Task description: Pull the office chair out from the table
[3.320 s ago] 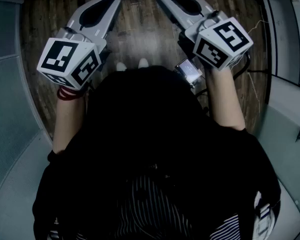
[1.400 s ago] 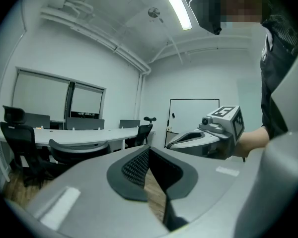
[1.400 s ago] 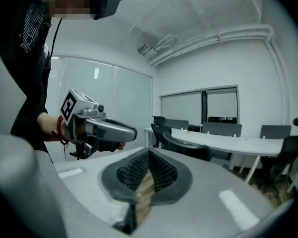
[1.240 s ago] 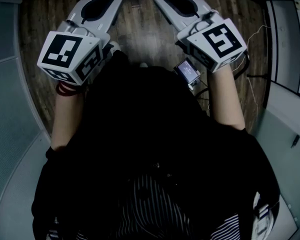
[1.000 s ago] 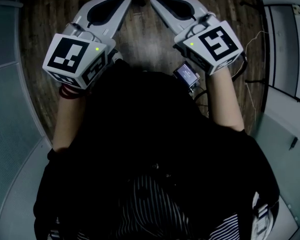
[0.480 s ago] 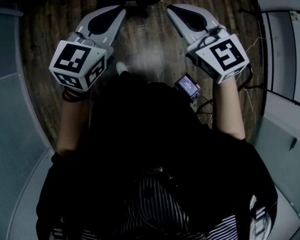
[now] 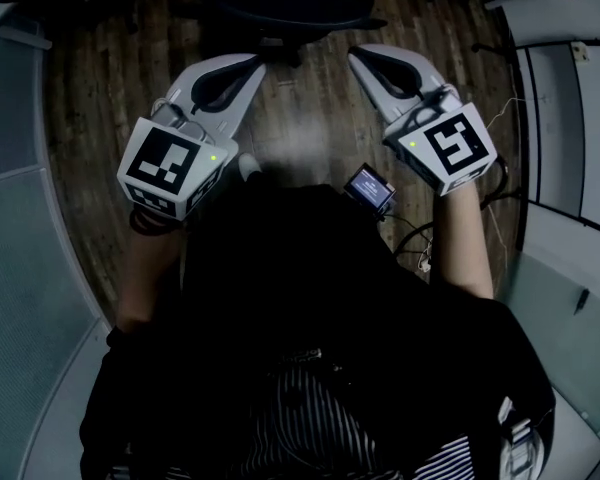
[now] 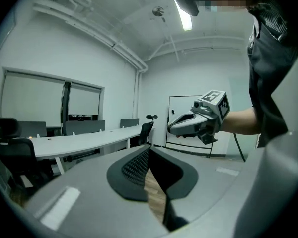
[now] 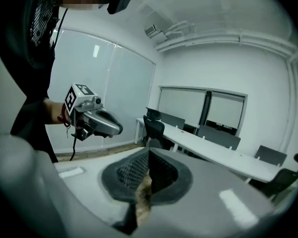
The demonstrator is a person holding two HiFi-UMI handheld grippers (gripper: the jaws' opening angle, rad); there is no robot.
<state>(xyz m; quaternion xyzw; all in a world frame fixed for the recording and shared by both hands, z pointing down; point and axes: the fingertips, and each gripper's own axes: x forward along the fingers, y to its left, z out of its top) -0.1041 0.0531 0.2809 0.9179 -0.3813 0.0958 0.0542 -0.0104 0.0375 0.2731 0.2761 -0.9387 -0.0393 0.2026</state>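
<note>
Moved: both grippers sit lower in the head view than a second ago, and their tips, which nearly met then, now stand further apart.
Newly in view: office chair (image 7: 285,13), a dark shape at the top edge of the head view, where only floorboards showed three seconds back.
Left gripper (image 7: 252,64): jaws together with nothing between them, as before; the tip angles toward the chair and stops short of it.
Right gripper (image 7: 358,56): jaws likewise pressed together and empty; the tip is also short of the chair, not touching it.
Chair's place: straight ahead of the person, beyond the two gripper tips; the head view does not show whether it is tucked under a table.
Table (image 9: 213,151): long and white in the right gripper view, with dark chairs (image 9: 154,128) along it, one at its near end.
Floor (image 7: 305,138): wood boards, bare between the grippers and the chair.
Left edge: curved grey panel (image 7: 25,268), close by the left arm.
Right edge: pale curved desk tops (image 7: 570,108), close beside the right arm.
Body: small lit device (image 7: 370,188) at the person's waist with cables (image 7: 410,236) trailing from it; pale shoe (image 7: 248,166) just below the left gripper.
</note>
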